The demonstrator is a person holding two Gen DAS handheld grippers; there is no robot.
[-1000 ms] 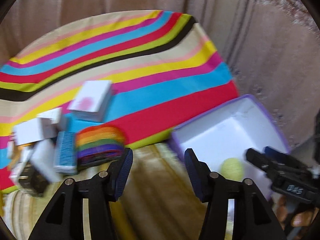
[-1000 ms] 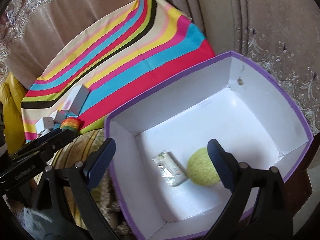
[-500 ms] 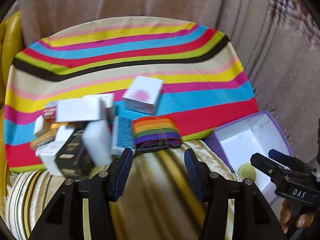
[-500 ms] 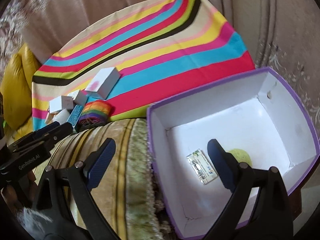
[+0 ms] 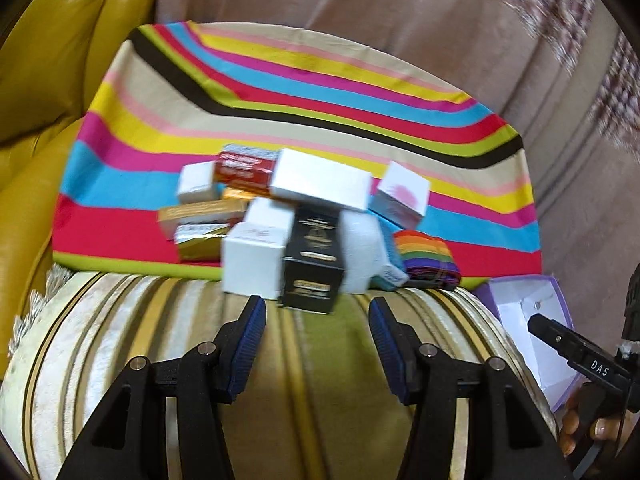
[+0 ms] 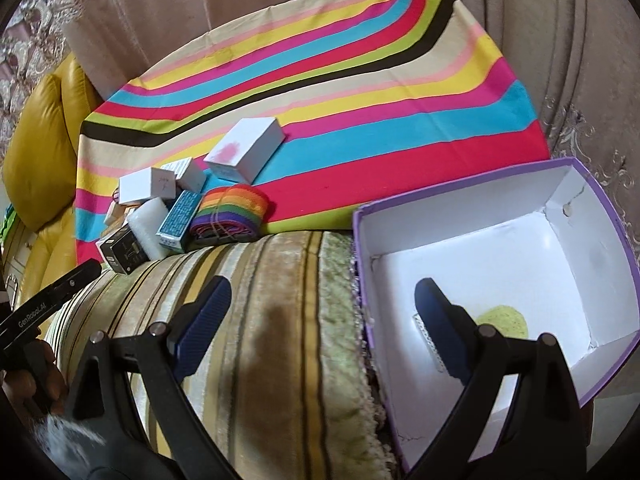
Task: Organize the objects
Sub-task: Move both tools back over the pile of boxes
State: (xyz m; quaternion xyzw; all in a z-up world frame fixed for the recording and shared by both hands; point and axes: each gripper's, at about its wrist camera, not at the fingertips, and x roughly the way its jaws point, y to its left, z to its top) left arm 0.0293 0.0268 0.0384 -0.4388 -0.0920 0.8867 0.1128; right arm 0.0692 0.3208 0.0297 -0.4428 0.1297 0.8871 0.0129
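Note:
A heap of small boxes lies on the striped cloth (image 5: 320, 96): a black box (image 5: 314, 264), white boxes (image 5: 256, 256), a red-brown box (image 5: 244, 168), gold boxes (image 5: 200, 216), and a rainbow band (image 5: 428, 254). My left gripper (image 5: 316, 330) hovers open just short of the black box, nothing between its fingers. My right gripper (image 6: 320, 320) is open and empty, straddling the wall of the purple-rimmed white box (image 6: 500, 248). Inside that box lie a green ball (image 6: 504, 318) and a foil packet (image 6: 426, 336), partly hidden by the right finger.
A striped plush cushion (image 6: 280, 320) lies in front between the heap and the box. A yellow leather seat (image 5: 48, 60) stands at the left, beige curtains (image 5: 360, 8) behind. A white box with a pink mark (image 6: 246, 148) sits apart on the cloth.
Both views have swung left. The left gripper moved from the purple box to face the heap of boxes. The right gripper shifted left, so the box sits further right. Neither jaw gap changed.

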